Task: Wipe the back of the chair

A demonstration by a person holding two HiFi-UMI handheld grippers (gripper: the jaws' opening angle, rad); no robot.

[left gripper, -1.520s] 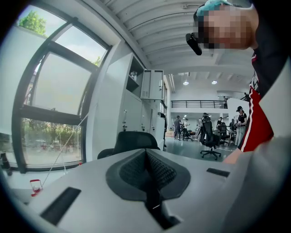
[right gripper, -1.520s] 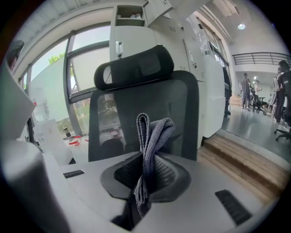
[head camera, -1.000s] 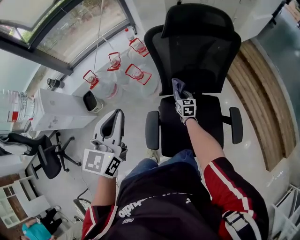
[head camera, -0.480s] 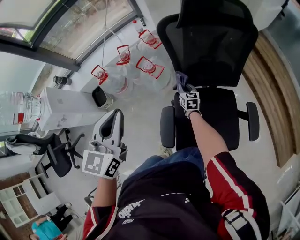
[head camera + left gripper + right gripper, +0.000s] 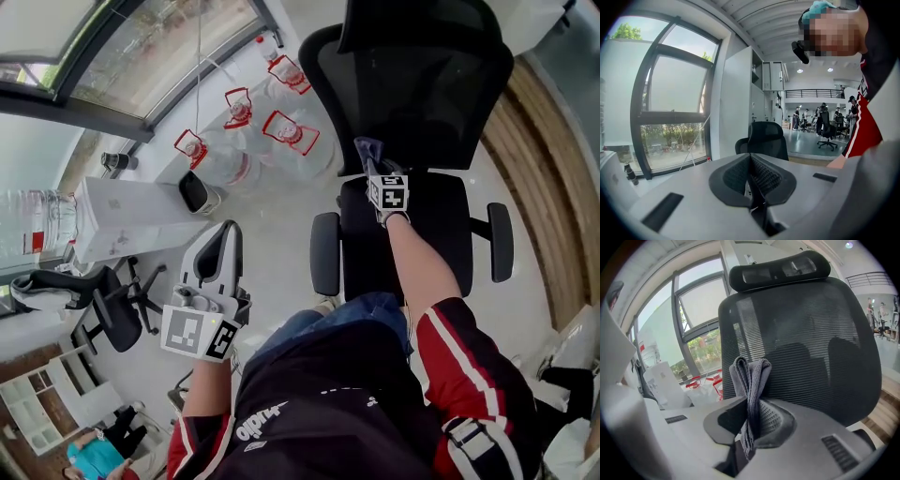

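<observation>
**Item 1 – chair** (image 5: 450, 225): black office chair, upper centre-right of head view, facing the person. Mesh back (image 5: 412, 94) upright, headrest (image 5: 422, 23) at top edge of frame. Seat below it, partly covered by the person's forearm. Armrests (image 5: 323, 253) on either side.

**Item 2 – right gripper** (image 5: 371, 161): held out over the seat, pointing at lower part of the back, left of centre. Jaws clamped tight on item 3; no gap visible in right gripper view (image 5: 752, 416).

**Item 3 – cloth** (image 5: 750, 380): grey, folded and bunched. Folded top stands up above the jaws, loose end hangs below. Sits right in front of the mesh, low on the back. Actual contact w/ mesh can't be told. In head view shows as a small grey tuft (image 5: 367, 150) at the gripper tip.

**Item 4 – left gripper** (image 5: 225, 239): lower left of head view, well apart from the chair, over bare floor. Jaws fully together, nothing between them (image 5: 751, 171). Its view faces a window (image 5: 670, 117) and a distant black chair (image 5: 766, 138).

**Misc.:** water jugs (image 5: 281, 131) w/ red handles on the floor, upper left, just beside the chair. White box (image 5: 131, 220) at mid left.
</observation>
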